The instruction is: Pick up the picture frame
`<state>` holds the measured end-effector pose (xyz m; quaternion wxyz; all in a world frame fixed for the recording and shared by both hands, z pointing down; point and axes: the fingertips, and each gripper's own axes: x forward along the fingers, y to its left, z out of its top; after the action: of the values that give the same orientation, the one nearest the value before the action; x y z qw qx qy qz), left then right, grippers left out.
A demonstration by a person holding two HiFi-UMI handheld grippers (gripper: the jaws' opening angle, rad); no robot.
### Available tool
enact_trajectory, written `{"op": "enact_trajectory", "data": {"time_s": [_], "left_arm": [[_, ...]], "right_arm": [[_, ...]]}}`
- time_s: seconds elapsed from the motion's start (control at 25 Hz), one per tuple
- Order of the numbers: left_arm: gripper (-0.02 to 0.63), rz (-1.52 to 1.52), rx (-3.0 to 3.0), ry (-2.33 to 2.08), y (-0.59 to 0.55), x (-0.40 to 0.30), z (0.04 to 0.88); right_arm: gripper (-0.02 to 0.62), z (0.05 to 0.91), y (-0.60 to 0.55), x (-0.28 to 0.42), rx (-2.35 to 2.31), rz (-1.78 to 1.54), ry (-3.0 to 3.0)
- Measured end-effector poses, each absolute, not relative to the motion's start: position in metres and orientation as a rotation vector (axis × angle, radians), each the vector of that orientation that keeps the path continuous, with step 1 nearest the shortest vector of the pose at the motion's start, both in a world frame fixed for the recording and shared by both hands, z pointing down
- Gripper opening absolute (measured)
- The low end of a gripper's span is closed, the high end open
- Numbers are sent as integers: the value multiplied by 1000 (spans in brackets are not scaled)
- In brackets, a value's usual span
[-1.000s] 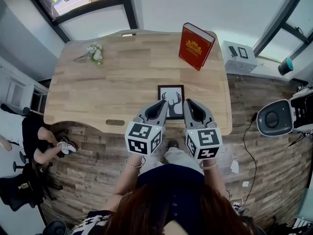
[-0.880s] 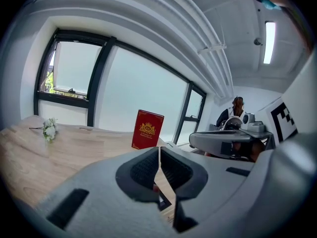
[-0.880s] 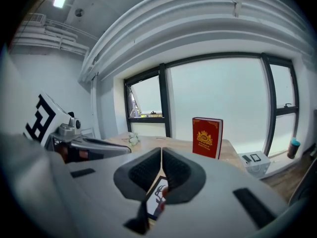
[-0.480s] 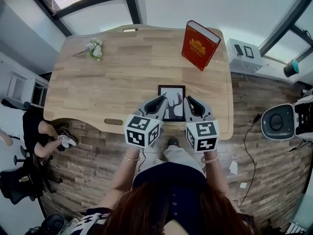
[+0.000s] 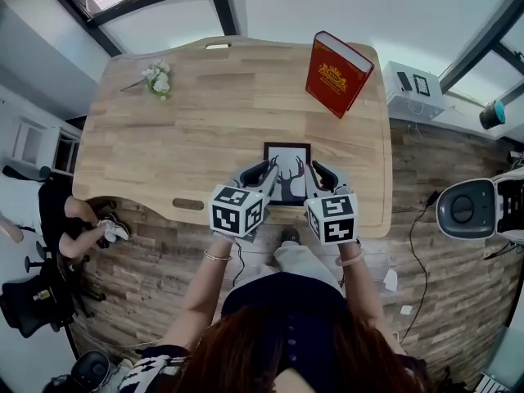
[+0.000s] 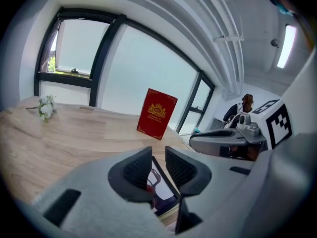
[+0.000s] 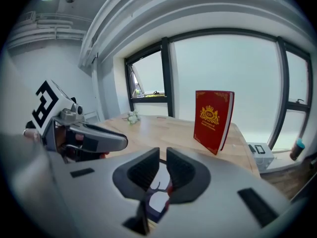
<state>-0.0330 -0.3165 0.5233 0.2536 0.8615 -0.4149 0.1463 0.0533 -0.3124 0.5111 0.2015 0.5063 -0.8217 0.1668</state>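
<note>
Grey left jaws: left gripper (image 6: 158, 153) stands at a narrow gap and has just been opening; nothing is pinched. The picture frame (image 6: 157, 178) shows through the gap, below the pads.
Right jaws: right gripper (image 7: 163, 156) is also at a narrow gap, with the pads not pressing on anything. The frame's print is visible through the gap.
Gripper place: both are over the table (image 5: 205, 129) at its near edge, right of middle, tips angled down. One sits at each side edge of the frame. Head view doesn't settle whether the tips touch it.
Frame: lies flat on the table, close to the near edge. It has a black border and a white print of an antlered deer.
Far right corner of table: red book (image 5: 337, 74) with a gold crest, standing upright.
Far left of table: white flowers (image 5: 155, 79), a small sprig lying flat.
Count: 2 grippers, 1 frame, 1 book, 1 sprig.
</note>
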Motion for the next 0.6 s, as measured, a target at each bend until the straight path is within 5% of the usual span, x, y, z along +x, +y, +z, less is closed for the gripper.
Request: {"op": "enact_trajectory", "data": {"time_s": [0.6], "left_arm": [[147,568,2176,-1074,-329,-49,604]], "right_arm": [[95,588,-328,58,1331,594,-2158]]}}
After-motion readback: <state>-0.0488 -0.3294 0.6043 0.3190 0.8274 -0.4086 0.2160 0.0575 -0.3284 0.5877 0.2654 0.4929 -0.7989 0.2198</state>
